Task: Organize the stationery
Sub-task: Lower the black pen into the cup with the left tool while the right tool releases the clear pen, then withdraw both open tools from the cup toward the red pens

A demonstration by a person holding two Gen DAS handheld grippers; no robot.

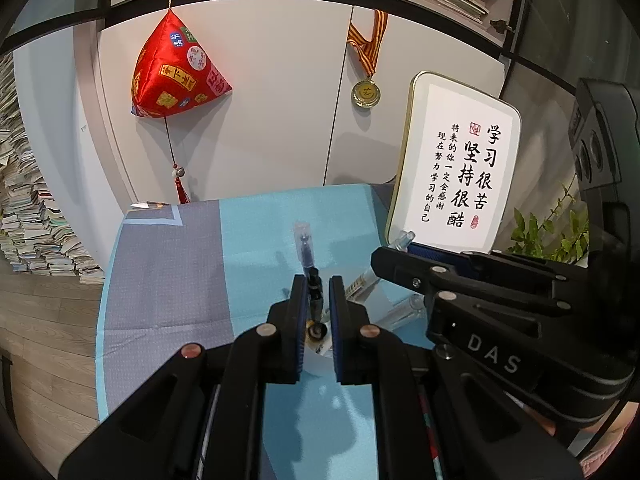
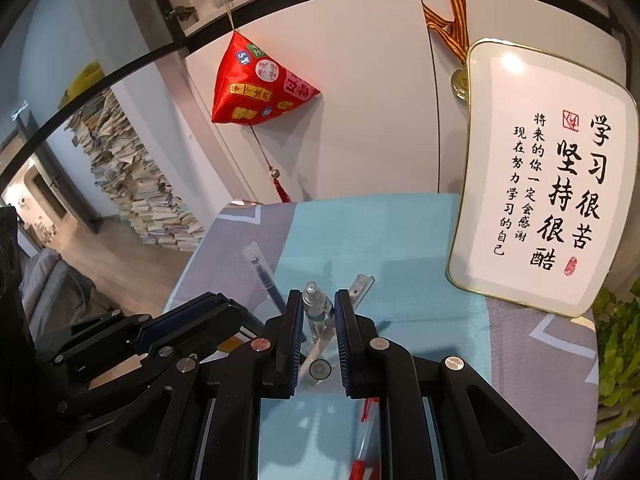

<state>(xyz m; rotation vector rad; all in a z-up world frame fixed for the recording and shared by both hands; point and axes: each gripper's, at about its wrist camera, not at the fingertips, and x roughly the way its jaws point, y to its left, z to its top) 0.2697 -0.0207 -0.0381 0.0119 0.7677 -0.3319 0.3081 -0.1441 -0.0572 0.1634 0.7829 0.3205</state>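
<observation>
My left gripper (image 1: 318, 286) is shut on a dark blue pen with a clear cap (image 1: 306, 254), which points forward above the blue and grey cloth (image 1: 168, 264). My right gripper (image 2: 318, 300) is shut on a clear pen (image 2: 316, 312) held lengthwise between the pads. The right gripper also shows in the left wrist view (image 1: 390, 254), just right of the left one. The dark blue pen also shows in the right wrist view (image 2: 262, 270). More pens (image 1: 362, 282) lie on the cloth under the grippers. A red and white pen (image 2: 366, 432) lies near the front.
A white tin lid with black calligraphy (image 2: 540, 184) leans at the right. A red pyramid ornament (image 1: 176, 70) and a medal (image 1: 366, 92) hang on white cabinet doors. A green plant (image 1: 548, 232) stands at the right. Stacked books (image 1: 36, 220) stand on the floor at the left.
</observation>
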